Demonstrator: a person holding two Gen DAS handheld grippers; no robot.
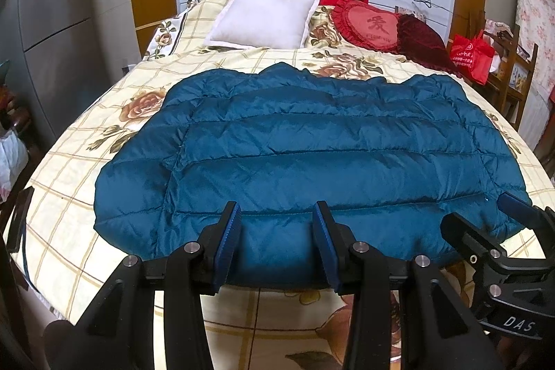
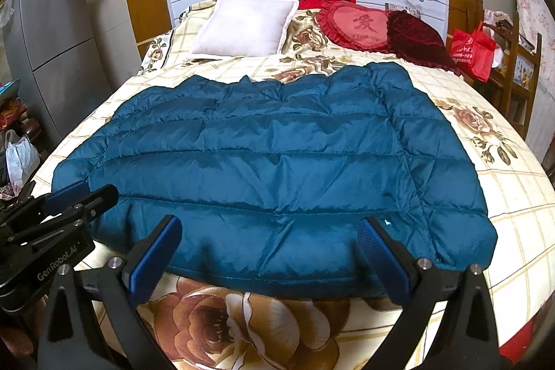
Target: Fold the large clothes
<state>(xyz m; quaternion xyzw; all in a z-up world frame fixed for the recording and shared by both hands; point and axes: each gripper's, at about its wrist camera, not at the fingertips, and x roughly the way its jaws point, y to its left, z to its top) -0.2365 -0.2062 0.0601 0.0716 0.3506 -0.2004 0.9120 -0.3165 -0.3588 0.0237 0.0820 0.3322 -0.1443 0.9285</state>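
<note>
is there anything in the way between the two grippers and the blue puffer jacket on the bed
Nothing visible. The blue jacket lies spread flat on the floral bedspread, and both the left gripper and right gripper hang open-jawed right at its near hem. The pillows sit beyond it, at the bed's far end.

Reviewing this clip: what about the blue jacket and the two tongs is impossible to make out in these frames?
- Jacket front: it lies with plain quilted panels up, so any zipper or pockets are out of sight in both views.
- Hem in the left wrist view: the left tongs cover part of it.
- Right tongs: open over the hem; touching the fabric or not, unclear.
- Hands on both tongs: cut off by the frame bottoms.
</note>
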